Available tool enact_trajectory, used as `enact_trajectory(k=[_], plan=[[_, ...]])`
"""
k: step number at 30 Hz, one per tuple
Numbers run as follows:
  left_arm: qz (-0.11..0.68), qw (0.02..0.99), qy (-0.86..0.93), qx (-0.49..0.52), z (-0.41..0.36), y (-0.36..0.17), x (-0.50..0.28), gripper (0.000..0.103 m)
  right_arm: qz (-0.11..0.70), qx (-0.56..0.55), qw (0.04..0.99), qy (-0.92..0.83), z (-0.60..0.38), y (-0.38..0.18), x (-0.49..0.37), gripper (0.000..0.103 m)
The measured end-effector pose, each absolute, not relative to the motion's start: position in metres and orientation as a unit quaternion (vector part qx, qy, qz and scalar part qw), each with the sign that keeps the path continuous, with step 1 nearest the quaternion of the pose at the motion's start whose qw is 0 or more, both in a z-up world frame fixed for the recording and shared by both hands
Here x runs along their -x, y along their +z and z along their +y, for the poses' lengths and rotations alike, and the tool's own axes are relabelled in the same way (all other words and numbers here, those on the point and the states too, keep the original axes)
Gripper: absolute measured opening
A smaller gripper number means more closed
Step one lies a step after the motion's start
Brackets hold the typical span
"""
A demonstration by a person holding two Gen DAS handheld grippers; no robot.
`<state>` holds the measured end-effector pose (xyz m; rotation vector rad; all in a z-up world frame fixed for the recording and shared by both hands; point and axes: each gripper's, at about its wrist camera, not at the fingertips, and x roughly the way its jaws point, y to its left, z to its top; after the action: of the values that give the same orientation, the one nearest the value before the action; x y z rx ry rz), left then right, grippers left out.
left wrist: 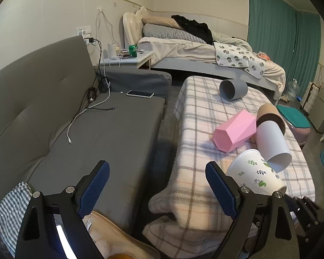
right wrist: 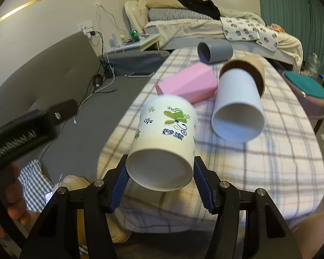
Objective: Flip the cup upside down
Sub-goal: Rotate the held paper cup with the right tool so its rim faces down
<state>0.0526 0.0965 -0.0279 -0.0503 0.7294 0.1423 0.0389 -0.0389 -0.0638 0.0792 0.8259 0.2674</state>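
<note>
Cup (right wrist: 162,142), leaf print, no legible writing, pinched by right tongs (right wrist: 159,185); left tongs (left wrist: 157,185) spread, empty.

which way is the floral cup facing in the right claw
Tipped, base toward the camera: the floral cup is gripped by the right claw.

Plaid-covered table (right wrist: 270,161), grey cup (right wrist: 216,52), pink cup (right wrist: 190,84) lying

Your right gripper (right wrist: 159,179) clamps the floral cup (right wrist: 164,138) near its base; your left gripper (left wrist: 157,185) hangs wide apart, holding nothing.
</note>
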Motion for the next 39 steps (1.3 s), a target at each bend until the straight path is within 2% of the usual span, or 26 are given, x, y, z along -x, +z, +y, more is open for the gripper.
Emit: enact_trajectory(k=[27,39], plan=[[0.379,0.922,0.07,0.031,0.1,-0.039,-0.058,0.093,0.372,-0.016,0.919,0.133,-0.046,-0.031,-0.074,0.057],[0.378,0.922,0.068,0.043,0.098,-0.033,-0.061,0.093,0.468,0.009,0.87,0.157,-0.043,-0.023,-0.071,0.057]])
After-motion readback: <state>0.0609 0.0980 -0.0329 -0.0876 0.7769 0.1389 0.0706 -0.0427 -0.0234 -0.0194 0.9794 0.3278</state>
